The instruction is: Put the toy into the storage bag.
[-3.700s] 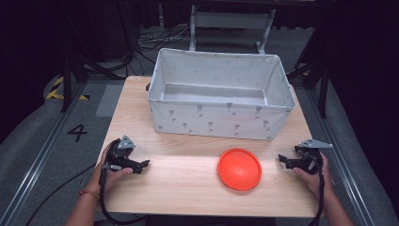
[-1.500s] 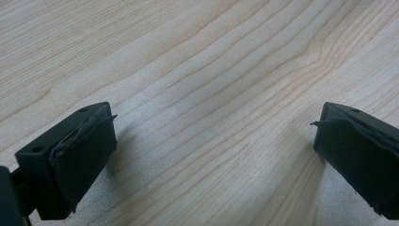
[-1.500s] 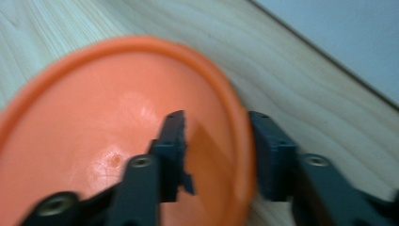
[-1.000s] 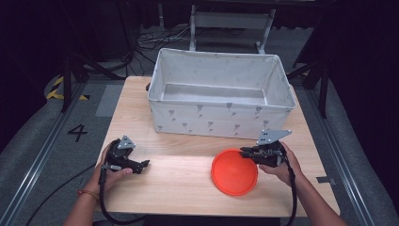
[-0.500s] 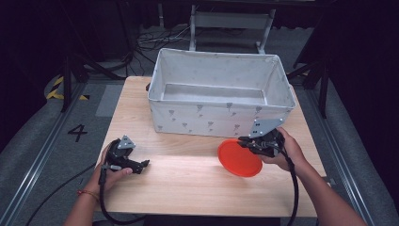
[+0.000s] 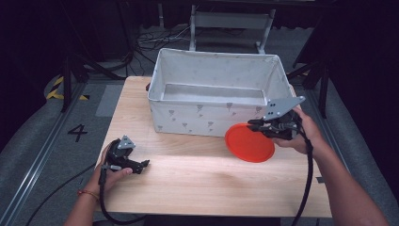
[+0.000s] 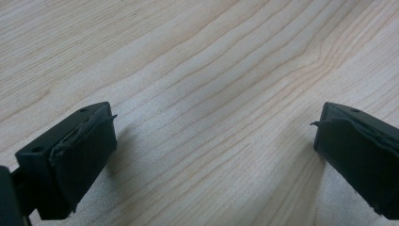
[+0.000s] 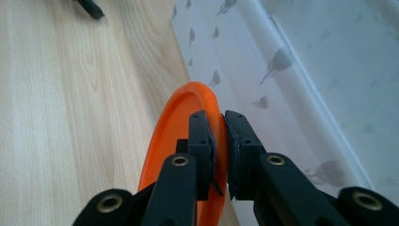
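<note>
While the room behind lies dark:
Table (image 6: 197, 183): pale wood, centre frame.
Bin (image 6: 216, 120): upper middle.
Right gripper (image 6: 256, 125): clamped on orange plate (image 6: 249, 143), right of centre.
Left gripper (image 6: 143, 164): jaws apart, lower left.

One of each thing on one table, and two tools.

There is one orange plate (image 6: 249, 142), one white fabric bin (image 6: 214, 115) with a small grey print, and one wooden table (image 6: 202, 183) that carries them. Two hand-held tools are counted: the left tool (image 6: 143, 164) and the right tool (image 6: 251, 123). Each has two black jaws and one trailing cable. Two hands come in, one per tool, and one floor mark, the number 4 (image 6: 77, 132).
</note>
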Demonstrator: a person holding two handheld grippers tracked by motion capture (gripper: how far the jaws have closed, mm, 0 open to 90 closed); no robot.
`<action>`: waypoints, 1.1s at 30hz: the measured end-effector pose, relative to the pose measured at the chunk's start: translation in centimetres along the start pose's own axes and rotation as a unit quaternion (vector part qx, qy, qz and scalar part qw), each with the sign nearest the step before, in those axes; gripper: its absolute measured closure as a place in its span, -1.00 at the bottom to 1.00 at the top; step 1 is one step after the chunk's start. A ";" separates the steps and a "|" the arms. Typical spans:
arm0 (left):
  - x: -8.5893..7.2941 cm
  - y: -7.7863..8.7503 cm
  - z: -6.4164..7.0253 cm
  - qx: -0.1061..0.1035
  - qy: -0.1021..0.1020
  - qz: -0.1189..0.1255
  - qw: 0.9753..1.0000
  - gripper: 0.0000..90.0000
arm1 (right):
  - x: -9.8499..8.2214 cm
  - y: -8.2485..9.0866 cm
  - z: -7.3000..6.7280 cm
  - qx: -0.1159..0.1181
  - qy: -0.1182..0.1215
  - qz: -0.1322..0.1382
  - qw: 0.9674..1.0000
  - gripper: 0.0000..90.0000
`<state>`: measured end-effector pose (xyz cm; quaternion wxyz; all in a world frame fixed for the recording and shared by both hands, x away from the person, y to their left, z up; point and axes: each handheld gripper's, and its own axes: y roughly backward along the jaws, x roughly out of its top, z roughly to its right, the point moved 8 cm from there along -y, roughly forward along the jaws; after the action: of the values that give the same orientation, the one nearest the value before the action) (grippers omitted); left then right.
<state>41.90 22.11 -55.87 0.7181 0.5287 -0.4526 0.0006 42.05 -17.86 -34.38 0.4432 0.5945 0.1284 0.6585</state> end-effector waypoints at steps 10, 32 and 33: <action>0.0 0.0 0.0 0.000 0.000 0.001 1.000 -1.00 | 2.6 3.2 1.4 -0.001 0.013 0.018 1.000 0.82; 0.0 0.0 0.0 0.002 0.000 0.000 1.000 -1.00 | 10.1 7.5 5.0 -0.033 0.046 0.026 0.998 0.82; 0.0 0.0 0.0 0.002 0.001 -0.001 1.000 -1.00 | 10.4 7.6 5.3 -0.037 0.049 0.023 0.998 0.82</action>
<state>41.87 22.13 -55.87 0.7175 0.5302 -0.4517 0.0010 44.57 -16.48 -20.74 0.4433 0.5476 0.1117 0.7008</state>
